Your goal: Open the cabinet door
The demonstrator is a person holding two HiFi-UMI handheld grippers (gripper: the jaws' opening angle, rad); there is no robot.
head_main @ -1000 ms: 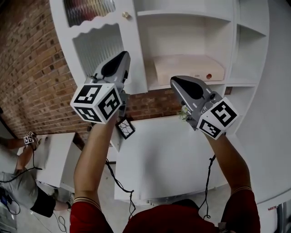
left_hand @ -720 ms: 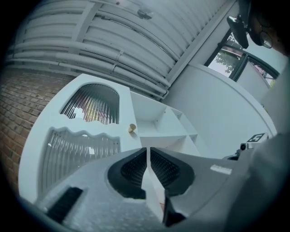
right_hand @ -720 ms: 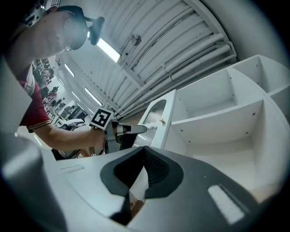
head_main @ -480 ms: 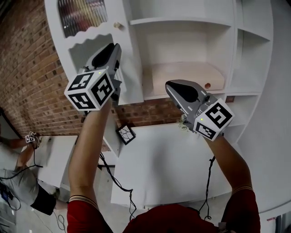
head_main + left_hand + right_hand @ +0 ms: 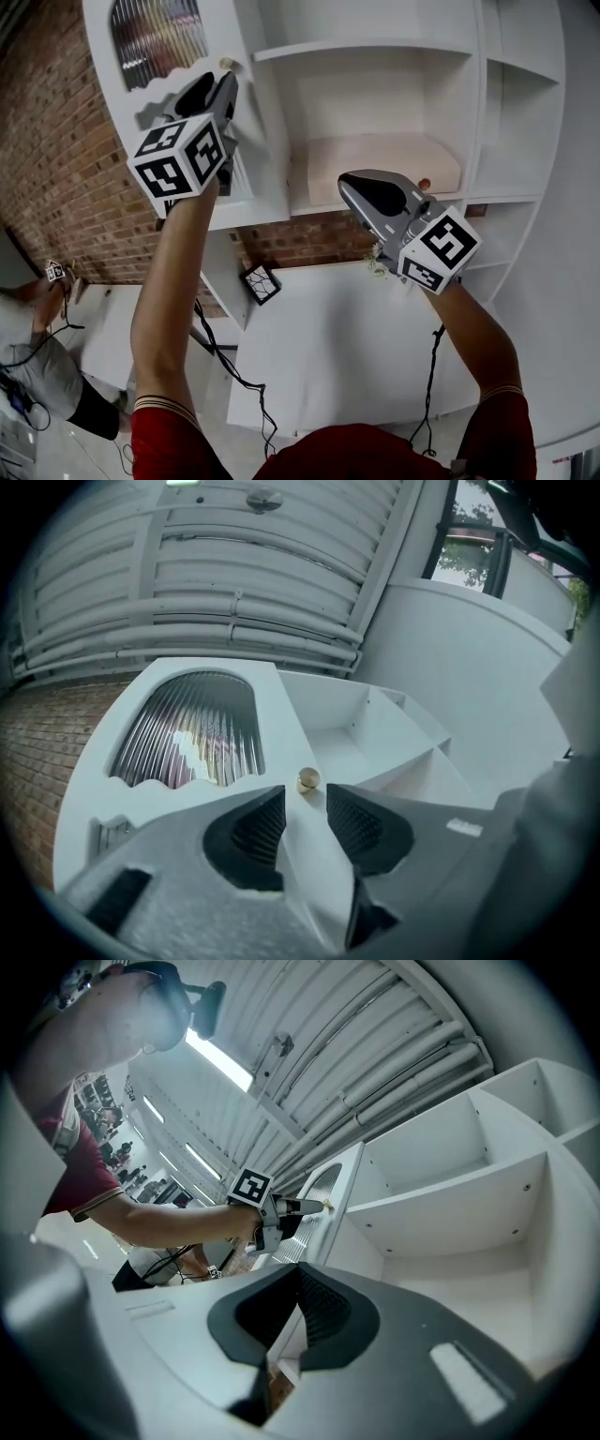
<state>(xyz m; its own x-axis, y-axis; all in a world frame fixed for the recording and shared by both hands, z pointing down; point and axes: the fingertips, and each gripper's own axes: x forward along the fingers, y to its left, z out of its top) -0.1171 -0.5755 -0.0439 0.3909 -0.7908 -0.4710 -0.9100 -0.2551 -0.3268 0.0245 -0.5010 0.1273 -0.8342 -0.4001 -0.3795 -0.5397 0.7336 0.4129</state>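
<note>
Jaws of the newly raised left gripper [image 5: 305, 810] are being opened, door knob [image 5: 307, 780] just ahead, ungrasped; right gripper [image 5: 298, 1297] is kept closed.

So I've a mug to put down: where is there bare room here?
The white tabletop is bare from the brick wall to its near edge, apart from a small plant at its back edge. The lower shelf is crowded: a pale board fills it.

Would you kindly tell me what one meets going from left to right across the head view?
Brick wall → left gripper, jaws opening with nothing between them → right gripper → side shelves.
</note>
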